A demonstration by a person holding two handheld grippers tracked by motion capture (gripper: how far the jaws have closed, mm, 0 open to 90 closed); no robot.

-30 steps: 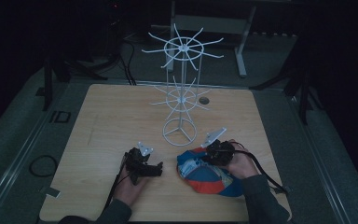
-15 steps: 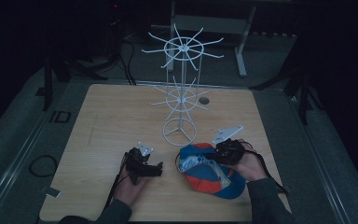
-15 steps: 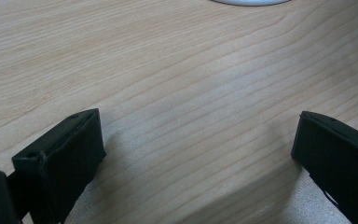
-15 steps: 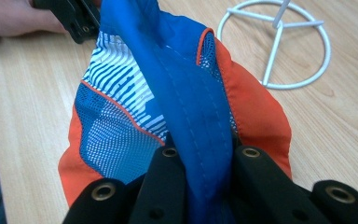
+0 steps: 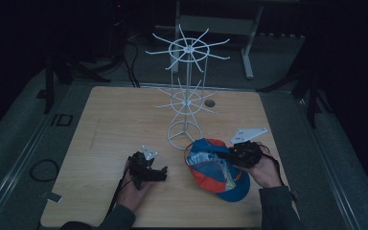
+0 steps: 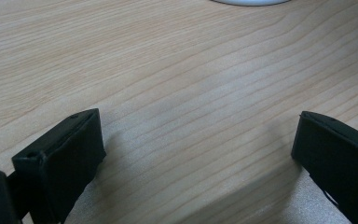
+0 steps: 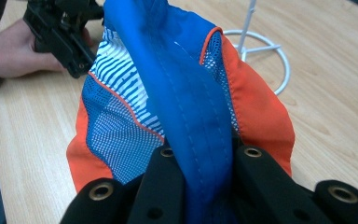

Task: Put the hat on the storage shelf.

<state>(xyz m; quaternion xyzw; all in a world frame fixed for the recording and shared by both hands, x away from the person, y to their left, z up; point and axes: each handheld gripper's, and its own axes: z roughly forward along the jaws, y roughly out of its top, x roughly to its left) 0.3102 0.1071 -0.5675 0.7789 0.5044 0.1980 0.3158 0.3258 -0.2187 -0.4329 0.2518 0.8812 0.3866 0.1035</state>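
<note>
My right hand-held gripper [image 7: 205, 186] was clamped on the blue band of the cap [image 5: 218, 167] (orange and blue, with mesh panels), holding it just above the surface [image 5: 115, 120] beside the white wire rack [image 5: 187, 96]. My left hand-held gripper [image 5: 146, 167] rested on the wood, jaws wide apart.

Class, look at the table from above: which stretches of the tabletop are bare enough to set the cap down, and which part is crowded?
Bare wood runs along the table's left half, from the far edge to the left gripper, and the far right corner beyond the rack. It is crowded near right, where the right gripper grips the cap beside the rack's ring base.
</note>
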